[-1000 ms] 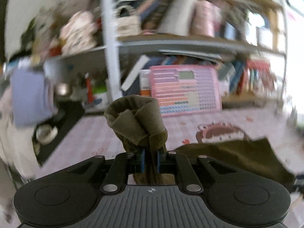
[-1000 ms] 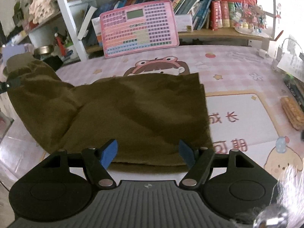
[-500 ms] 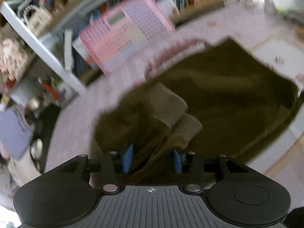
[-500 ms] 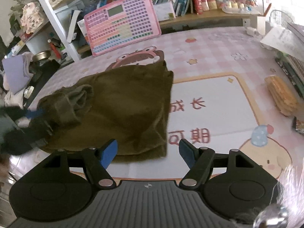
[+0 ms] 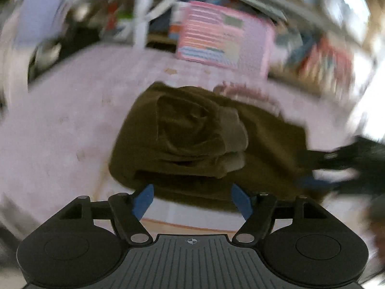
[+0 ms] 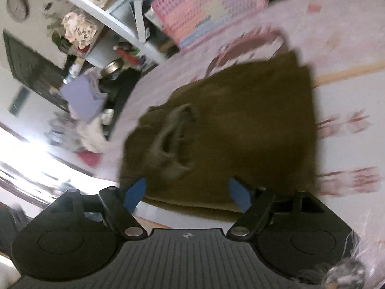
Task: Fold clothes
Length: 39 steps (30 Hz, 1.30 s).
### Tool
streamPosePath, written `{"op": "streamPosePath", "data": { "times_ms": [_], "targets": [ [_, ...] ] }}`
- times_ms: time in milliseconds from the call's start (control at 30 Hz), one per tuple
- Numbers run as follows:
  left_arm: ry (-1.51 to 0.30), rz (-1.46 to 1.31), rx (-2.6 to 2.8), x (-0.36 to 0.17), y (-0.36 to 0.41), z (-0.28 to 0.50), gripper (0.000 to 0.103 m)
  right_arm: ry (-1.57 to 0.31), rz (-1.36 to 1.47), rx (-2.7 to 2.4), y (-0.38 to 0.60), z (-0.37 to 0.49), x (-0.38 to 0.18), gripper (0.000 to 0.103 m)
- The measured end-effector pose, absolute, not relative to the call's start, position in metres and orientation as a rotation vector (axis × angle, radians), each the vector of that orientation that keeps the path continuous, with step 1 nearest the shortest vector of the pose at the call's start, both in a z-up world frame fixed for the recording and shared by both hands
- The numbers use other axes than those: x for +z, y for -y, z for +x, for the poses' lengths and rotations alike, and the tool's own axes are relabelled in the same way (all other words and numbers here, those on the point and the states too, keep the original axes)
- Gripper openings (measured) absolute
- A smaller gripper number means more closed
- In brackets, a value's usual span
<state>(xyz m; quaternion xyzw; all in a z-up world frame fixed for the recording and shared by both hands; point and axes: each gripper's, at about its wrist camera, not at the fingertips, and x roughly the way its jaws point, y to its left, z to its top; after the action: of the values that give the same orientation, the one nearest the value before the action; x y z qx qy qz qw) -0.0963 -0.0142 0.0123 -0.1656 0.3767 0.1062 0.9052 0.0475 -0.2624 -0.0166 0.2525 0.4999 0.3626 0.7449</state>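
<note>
Left gripper (image 5: 191,198): blue pads spread wide, nothing between them, poised just above the near edge of the garment (image 5: 192,144). Right gripper (image 6: 186,193): pads likewise spread, empty, over the same near edge. Both views are motion-blurred.

Garment: olive-brown, lying on the pink mat (image 5: 72,120), close in front of both grippers. The body is a compact, roughly rectangular slab with a straight right edge in the right view. A sleeve (image 6: 173,139) lies across the top of the body, bunched, with its paler cuff (image 5: 231,130) rolled up rather than flat. In the left view the right gripper shows as a dark blur at the garment's right side.

Progress, as judged: the garment is partly folded. The body is gathered into a block and a sleeve is brought in over it. The sleeve is lumpy and the cuff stands proud, so the fold is not neat. What likely remains is flattening that sleeve and at least one more fold of the body to make a tidy packet. Whether the other sleeve is tucked under cannot be told; it is not visible.

Beyond the garment: cartoon print on the mat, then a pink board (image 6: 207,7) leaning on the shelf (image 6: 115,21), cluttered and blurred.
</note>
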Motion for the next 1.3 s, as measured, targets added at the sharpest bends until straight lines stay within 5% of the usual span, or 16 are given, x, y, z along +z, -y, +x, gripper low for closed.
{"op": "streamPosePath", "data": {
  "times_ms": [300,400,433,467,667,900,1100,1300],
  "targets": [
    [-0.709,-0.551,0.244,0.013,-0.037,-0.133,0.074,-1.33,0.735,0.656,0.195,0.099,-0.048,0.074],
    [-0.697,-0.559,0.228,0.015,-0.051,-0.138,0.074,-1.352,0.71,0.603,0.179,0.102,-0.05,0.043],
    [-0.692,-0.562,0.219,0.016,-0.055,-0.139,0.074,-1.347,0.699,0.609,0.173,0.102,-0.048,0.019],
    [-0.687,-0.565,0.209,0.017,-0.059,-0.141,0.074,-1.331,0.69,0.649,0.165,0.102,-0.041,0.015],
    [-0.675,-0.57,0.191,0.018,-0.084,-0.14,0.074,-1.049,0.778,1.077,0.122,0.09,0.042,0.014],
    [-0.679,-0.601,0.174,0.011,-0.103,-0.138,0.074,-1.203,0.659,0.659,0.138,0.109,-0.041,0.012],
    [-0.684,-0.582,0.113,0.012,-0.103,-0.122,0.074,-1.181,0.671,0.684,0.139,0.103,-0.04,0.013],
    [-0.669,-0.555,0.017,0.019,-0.095,-0.103,0.074,-1.173,0.635,0.639,0.156,0.091,-0.039,0.033]
  ]
}}
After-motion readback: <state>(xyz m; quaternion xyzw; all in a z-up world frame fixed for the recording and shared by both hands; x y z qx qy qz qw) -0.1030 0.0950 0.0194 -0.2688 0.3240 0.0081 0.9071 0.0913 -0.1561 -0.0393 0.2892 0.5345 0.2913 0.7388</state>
